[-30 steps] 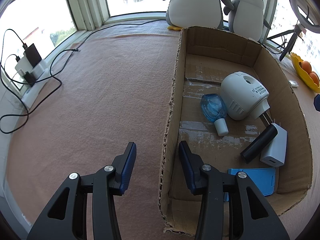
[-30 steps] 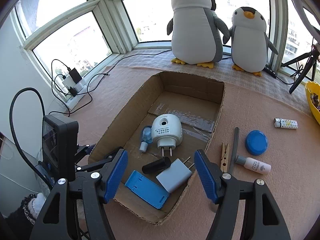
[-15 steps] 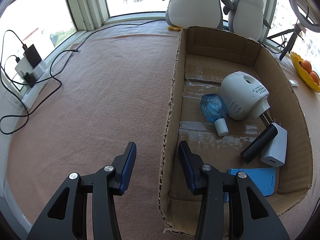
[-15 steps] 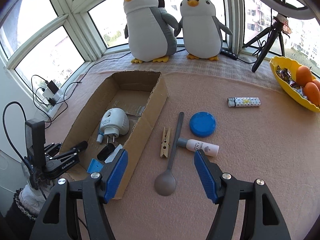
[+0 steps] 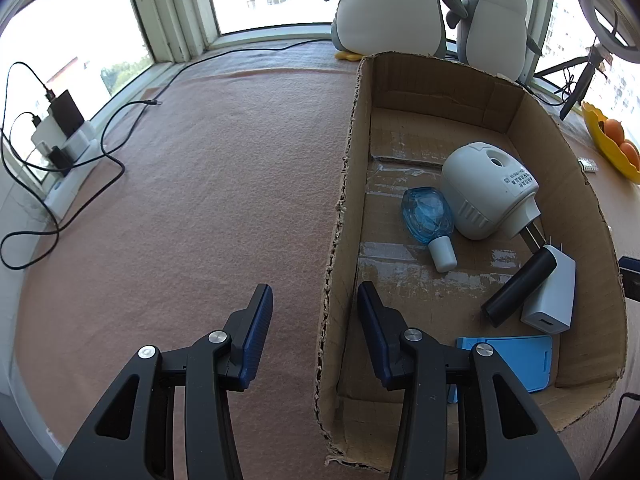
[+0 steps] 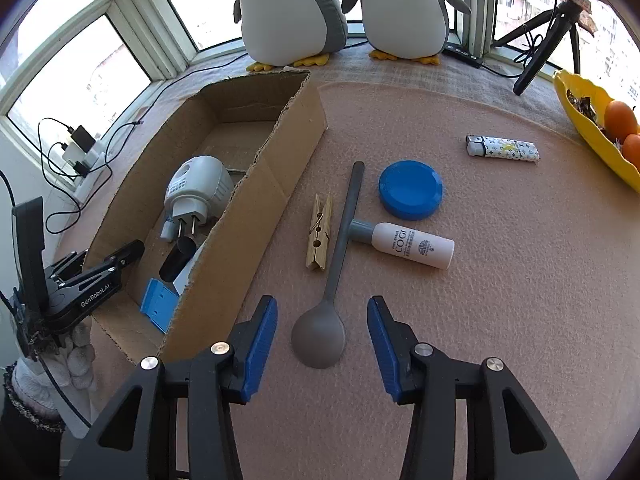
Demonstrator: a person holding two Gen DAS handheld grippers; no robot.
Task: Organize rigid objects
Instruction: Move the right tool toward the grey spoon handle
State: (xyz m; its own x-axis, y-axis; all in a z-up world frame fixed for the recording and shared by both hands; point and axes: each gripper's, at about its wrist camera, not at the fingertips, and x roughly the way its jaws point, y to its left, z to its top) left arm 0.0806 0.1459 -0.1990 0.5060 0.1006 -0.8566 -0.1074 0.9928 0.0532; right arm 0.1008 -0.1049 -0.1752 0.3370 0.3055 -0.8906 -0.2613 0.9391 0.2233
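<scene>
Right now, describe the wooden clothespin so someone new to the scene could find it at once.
Start at the open cardboard box on the pink felt. Just outside its long right wall, the wooden clothespin lies flat, parallel to the grey spoon beside it. It is the only bare wood item there; the neighbours are a blue lid and a white bottle.

Cardboard box (image 6: 256, 184) sits left on the mat; plug-in unit (image 6: 198, 188), small bottle (image 5: 430, 220), cylinder (image 5: 518, 292), charger (image 5: 552, 300) and flat stand (image 5: 516, 360) lie inside. Right of it: clothespin (image 6: 319, 236), spoon (image 6: 332, 280), lotion bottle (image 6: 408, 242), lid (image 6: 411, 189); lighter (image 6: 502, 149) farther right.
</scene>
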